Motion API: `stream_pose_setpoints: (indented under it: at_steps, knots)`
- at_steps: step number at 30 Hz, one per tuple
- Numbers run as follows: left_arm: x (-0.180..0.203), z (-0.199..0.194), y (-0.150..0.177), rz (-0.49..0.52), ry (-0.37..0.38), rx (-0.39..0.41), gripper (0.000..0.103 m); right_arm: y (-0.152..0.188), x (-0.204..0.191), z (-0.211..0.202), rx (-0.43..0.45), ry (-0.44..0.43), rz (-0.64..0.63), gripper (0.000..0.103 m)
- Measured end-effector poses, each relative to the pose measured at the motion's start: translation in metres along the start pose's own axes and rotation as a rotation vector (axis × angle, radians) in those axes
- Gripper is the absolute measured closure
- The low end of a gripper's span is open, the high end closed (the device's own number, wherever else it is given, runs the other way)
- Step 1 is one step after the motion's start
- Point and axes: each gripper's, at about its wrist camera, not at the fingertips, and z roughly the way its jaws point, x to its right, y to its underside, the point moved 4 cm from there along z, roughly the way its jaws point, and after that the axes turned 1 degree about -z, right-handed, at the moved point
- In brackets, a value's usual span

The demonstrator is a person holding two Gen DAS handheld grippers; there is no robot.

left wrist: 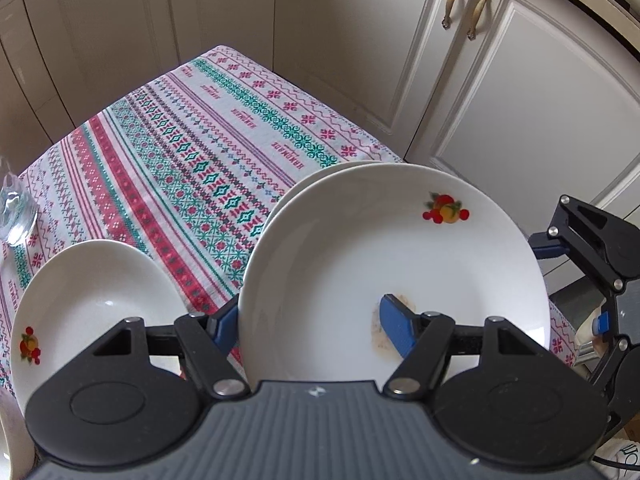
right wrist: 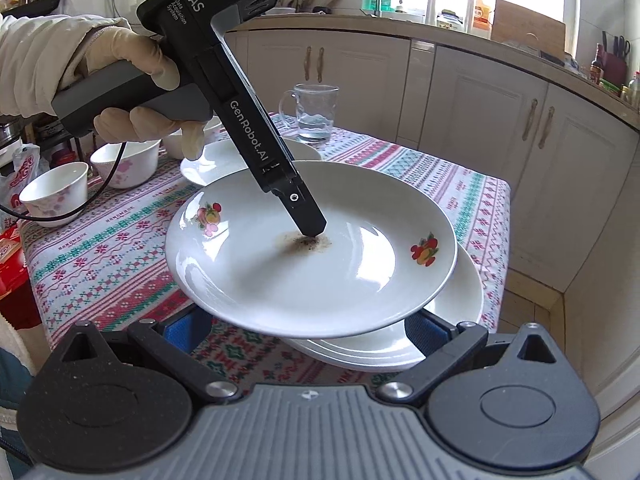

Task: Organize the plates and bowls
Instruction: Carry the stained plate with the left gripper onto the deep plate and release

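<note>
My left gripper [left wrist: 316,322] is shut on the rim of a white plate [left wrist: 400,264] with fruit prints and a brown stain. One blue finger [left wrist: 398,330] lies on the plate's top, the other under it. The plate hangs tilted above a second white plate [right wrist: 456,320] on the patterned tablecloth [left wrist: 192,152]. In the right wrist view the held plate [right wrist: 312,256] is in the middle, with the left gripper [right wrist: 310,228] on it. My right gripper [right wrist: 304,336] is open and empty, its blue fingers [right wrist: 426,336] below the held plate's near edge. A third plate [left wrist: 92,304] lies at left.
A glass mug [right wrist: 316,114] with water stands at the table's far side. Several small white bowls [right wrist: 56,190] with pink flowers stand at the left. Cream cabinet doors [left wrist: 520,92] surround the table. A counter with bottles [right wrist: 480,8] runs behind.
</note>
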Motion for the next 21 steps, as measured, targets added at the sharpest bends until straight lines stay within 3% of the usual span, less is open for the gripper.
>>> stream_pose_setpoints:
  at_steps: [21]
  knots:
    - [0.018,0.027,-0.018,0.085,-0.021,-0.02,0.031,0.011,0.017,-0.007,-0.015,0.032,0.064,0.0]
